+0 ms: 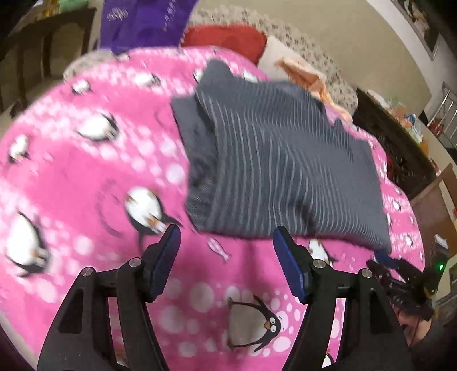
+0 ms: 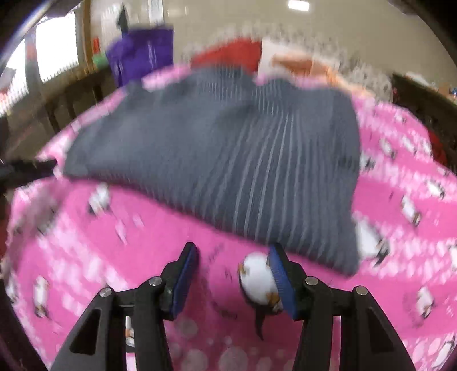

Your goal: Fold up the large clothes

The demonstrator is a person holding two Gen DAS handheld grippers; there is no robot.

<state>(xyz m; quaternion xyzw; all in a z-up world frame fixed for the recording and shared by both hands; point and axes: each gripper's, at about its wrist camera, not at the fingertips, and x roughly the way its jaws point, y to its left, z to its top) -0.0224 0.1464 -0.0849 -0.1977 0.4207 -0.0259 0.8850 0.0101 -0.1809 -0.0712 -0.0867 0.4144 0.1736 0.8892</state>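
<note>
A grey garment with thin pale stripes (image 1: 274, 168) lies folded on a pink penguin-print blanket (image 1: 85, 182). In the left wrist view my left gripper (image 1: 227, 238) is open just short of the garment's near edge, with only blanket between its blue pads. At the lower right of that view the right gripper (image 1: 400, 271) shows near the garment's corner. In the right wrist view the same garment (image 2: 228, 165) fills the middle, and my right gripper (image 2: 232, 256) stands open over the blanket (image 2: 142, 242), a little short of the garment's near edge and holding nothing.
Beyond the blanket lie a red cushion (image 1: 225, 37), an orange cloth (image 1: 311, 80) and a purple bag (image 1: 145, 20). Dark wooden furniture (image 1: 397, 148) stands to the right of the bed, and a dark railing (image 1: 42, 51) to the left.
</note>
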